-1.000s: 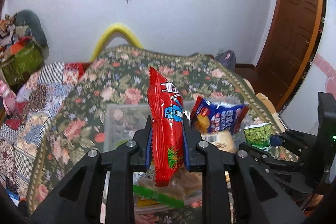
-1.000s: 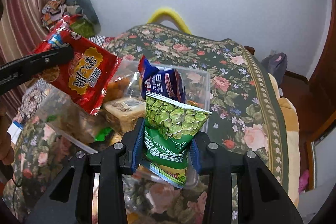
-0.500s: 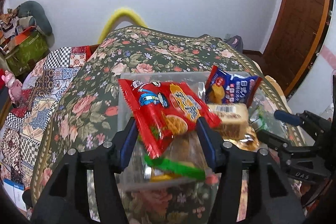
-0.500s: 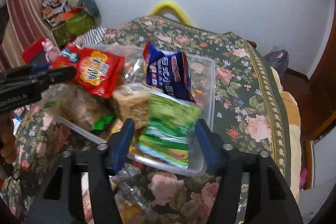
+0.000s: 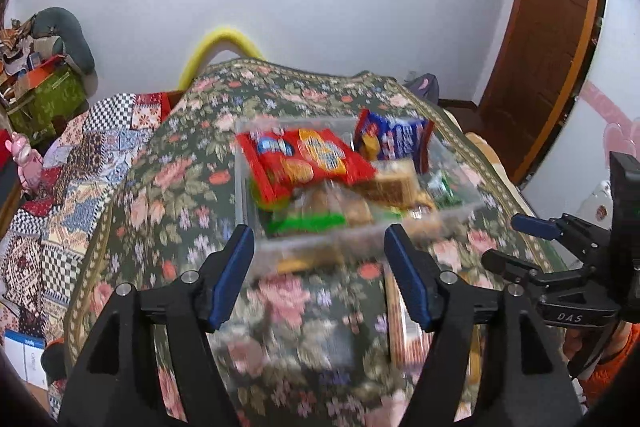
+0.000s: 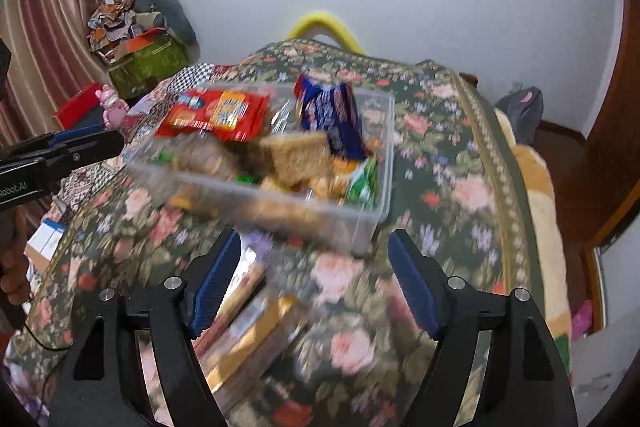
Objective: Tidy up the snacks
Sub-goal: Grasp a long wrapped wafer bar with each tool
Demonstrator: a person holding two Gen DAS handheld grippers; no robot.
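A clear plastic bin [image 5: 362, 233] [image 6: 360, 223] sits on the floral bedspread, full of snacks. A red snack bag [image 5: 304, 159] [image 6: 216, 115] lies on top at its left. A blue packet [image 5: 394, 141] [image 6: 332, 119] stands at the back. A green pea bag [image 6: 364, 181] [image 5: 442, 187] lies at the bin's right end. My left gripper [image 5: 320, 275] is open and empty, in front of the bin. My right gripper [image 6: 314, 277] is open and empty, also in front of the bin. Each gripper shows in the other's view, the right one [image 5: 520, 243] and the left one [image 6: 80, 143].
More wrapped snack packs [image 6: 248, 327] [image 5: 404, 327] lie on the bedspread [image 5: 168, 195] near the grippers. A patchwork quilt [image 5: 80, 155] lies to the left. A yellow curved rail [image 5: 220, 43] stands at the bed's far end. A wooden door [image 5: 552, 27] is at the right.
Both grippers opened and let go: the red bag and the green pea bag now lie in the bin. Both grippers have drawn back toward the near side of the bed.
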